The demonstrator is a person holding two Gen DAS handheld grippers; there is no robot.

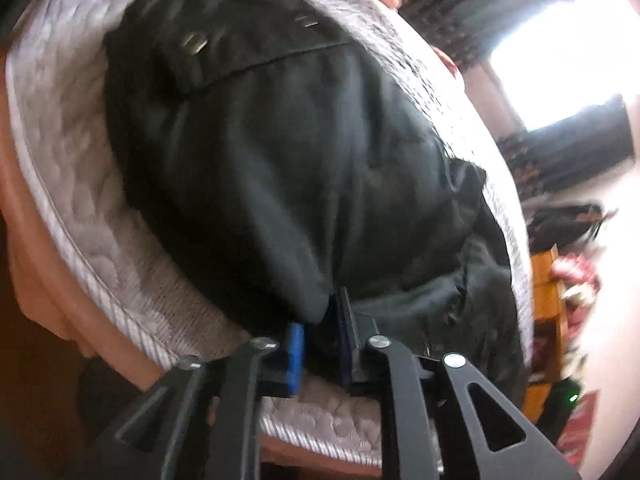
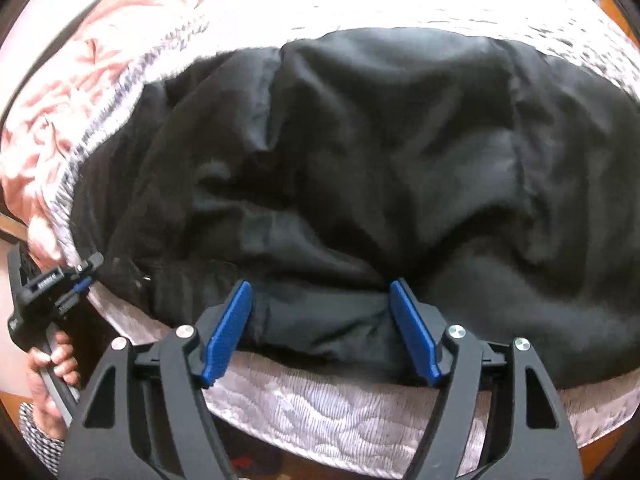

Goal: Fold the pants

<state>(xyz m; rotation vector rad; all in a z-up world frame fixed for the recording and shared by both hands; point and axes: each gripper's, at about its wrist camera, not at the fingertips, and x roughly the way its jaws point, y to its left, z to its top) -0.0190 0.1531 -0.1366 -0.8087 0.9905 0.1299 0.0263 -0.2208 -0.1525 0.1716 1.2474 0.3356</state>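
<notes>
Black pants lie bunched on a grey quilted mattress. In the left wrist view a pocket flap with metal snaps shows near the top. My left gripper is shut on a fold of the pants at their near edge. In the right wrist view the pants fill the middle, wrinkled. My right gripper is open, its blue pads on either side of the pants' near edge, not closed on it. My left gripper also shows at the far left, held by a hand.
A pink floral blanket lies on the mattress beyond the pants at the left. The mattress edge runs just in front of both grippers. A bright window and cluttered wooden furniture are at the right of the left wrist view.
</notes>
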